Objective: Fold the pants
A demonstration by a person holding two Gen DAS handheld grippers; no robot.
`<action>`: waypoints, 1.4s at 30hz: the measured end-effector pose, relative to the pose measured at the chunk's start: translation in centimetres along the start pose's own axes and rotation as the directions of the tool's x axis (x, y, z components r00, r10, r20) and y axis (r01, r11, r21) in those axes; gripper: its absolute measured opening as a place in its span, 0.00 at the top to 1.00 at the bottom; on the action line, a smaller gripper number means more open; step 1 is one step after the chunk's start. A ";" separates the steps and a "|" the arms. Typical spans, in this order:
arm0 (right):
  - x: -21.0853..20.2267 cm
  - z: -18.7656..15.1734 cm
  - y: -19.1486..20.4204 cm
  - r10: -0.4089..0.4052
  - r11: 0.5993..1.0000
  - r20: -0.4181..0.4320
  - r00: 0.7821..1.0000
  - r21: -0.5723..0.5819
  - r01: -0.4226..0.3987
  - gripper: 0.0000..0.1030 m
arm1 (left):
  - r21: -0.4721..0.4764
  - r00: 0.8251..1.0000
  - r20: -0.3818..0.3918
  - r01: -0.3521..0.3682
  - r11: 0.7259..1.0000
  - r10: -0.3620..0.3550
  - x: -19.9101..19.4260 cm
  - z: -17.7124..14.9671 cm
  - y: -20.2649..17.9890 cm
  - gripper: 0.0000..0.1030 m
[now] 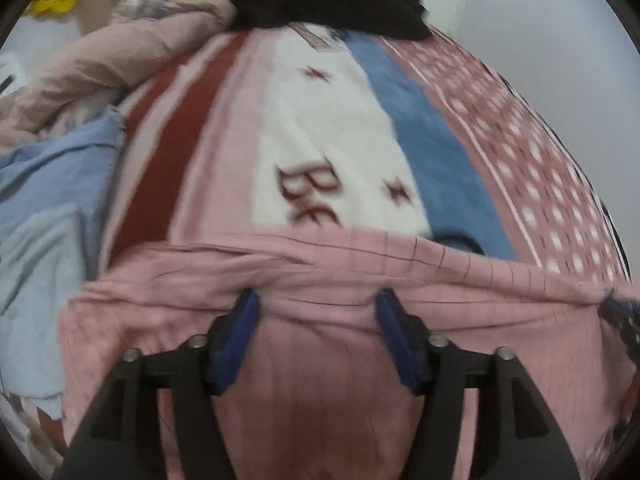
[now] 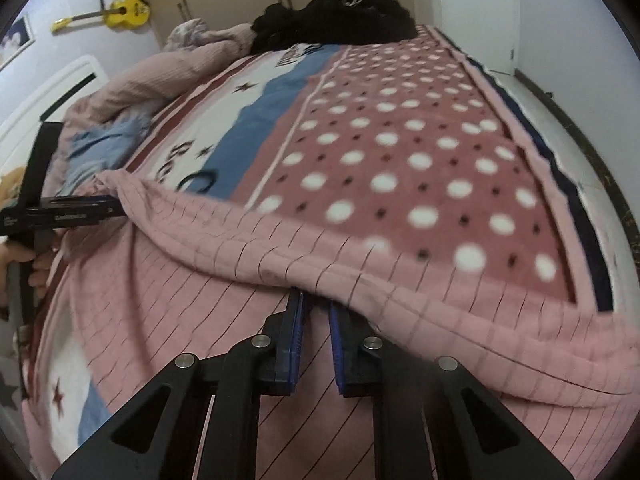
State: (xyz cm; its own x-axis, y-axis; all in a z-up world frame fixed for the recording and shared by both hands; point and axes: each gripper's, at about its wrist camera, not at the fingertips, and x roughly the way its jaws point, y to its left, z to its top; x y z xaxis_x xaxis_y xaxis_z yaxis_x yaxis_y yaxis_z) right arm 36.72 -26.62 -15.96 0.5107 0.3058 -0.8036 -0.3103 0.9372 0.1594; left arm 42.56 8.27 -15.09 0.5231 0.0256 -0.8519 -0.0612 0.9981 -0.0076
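Left wrist view: the left gripper (image 1: 316,300) has its blue pads spread apart, a bunched ridge of the pink checked pants (image 1: 320,280) between them; whether they press it cannot be told. The pants lie across the patterned blanket (image 1: 332,132).

Right wrist view: the right gripper (image 2: 316,300) is pinched narrow on the pants' folded edge.
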 end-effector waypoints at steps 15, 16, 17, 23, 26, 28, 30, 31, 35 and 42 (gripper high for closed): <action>-4.7 -0.9 1.2 0.065 0.997 0.106 0.992 0.044 -0.070 0.58 | -0.126 0.998 0.053 0.051 0.991 -0.045 -9.2 -6.1 7.0 0.04; -5.3 -1.3 2.0 0.081 0.996 0.110 0.991 0.028 -0.085 0.58 | -0.117 0.999 0.052 0.011 0.993 -0.005 -9.4 -6.7 7.8 0.04; -5.9 -1.9 3.0 0.101 0.995 0.111 0.989 0.005 -0.102 0.58 | -0.110 0.999 0.049 -0.013 0.994 0.018 -9.5 -6.9 8.4 0.04; -6.7 -4.1 6.7 0.176 0.984 0.087 0.981 -0.054 -0.172 0.58 | -0.111 0.998 -0.010 -0.055 0.992 0.054 -7.1 -7.5 11.1 0.19; -6.7 -4.7 7.5 0.185 0.981 0.081 0.979 -0.067 -0.180 0.58 | -0.140 0.999 -0.041 -0.020 0.990 0.015 -5.6 -7.2 12.3 0.39; -6.7 -5.0 7.7 0.190 0.981 0.079 0.979 -0.066 -0.185 0.58 | -0.165 0.999 -0.045 -0.013 0.986 0.005 -4.9 -6.7 12.9 0.77; -6.6 -5.1 7.6 0.192 0.980 0.075 0.978 -0.057 -0.188 0.58 | -0.175 0.998 -0.063 0.007 0.985 -0.018 -4.2 -5.9 13.2 0.86; -6.5 -5.1 7.5 0.192 0.981 0.074 0.979 -0.053 -0.189 0.58 | -0.162 0.998 -0.050 -0.042 0.986 0.034 -4.3 -5.4 13.2 0.92; -6.0 -5.0 7.3 0.188 0.981 0.067 0.980 -0.048 -0.186 0.58 | -0.146 0.992 -0.010 -0.124 0.981 0.124 -4.2 -2.9 13.8 0.94; -5.8 -5.1 7.6 0.176 0.983 0.038 0.984 -0.060 -0.173 0.58 | -0.244 0.995 -0.029 -0.105 0.964 0.100 -1.3 0.7 16.2 0.74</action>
State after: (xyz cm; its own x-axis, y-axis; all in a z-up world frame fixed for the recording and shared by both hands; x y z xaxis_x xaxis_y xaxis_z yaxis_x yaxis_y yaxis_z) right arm 27.31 -22.14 -13.06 0.4786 0.4718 -0.7404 -0.4413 0.8583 0.2617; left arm 41.50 24.45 -13.75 0.4892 0.1240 -0.8633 -0.3214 0.9458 -0.0462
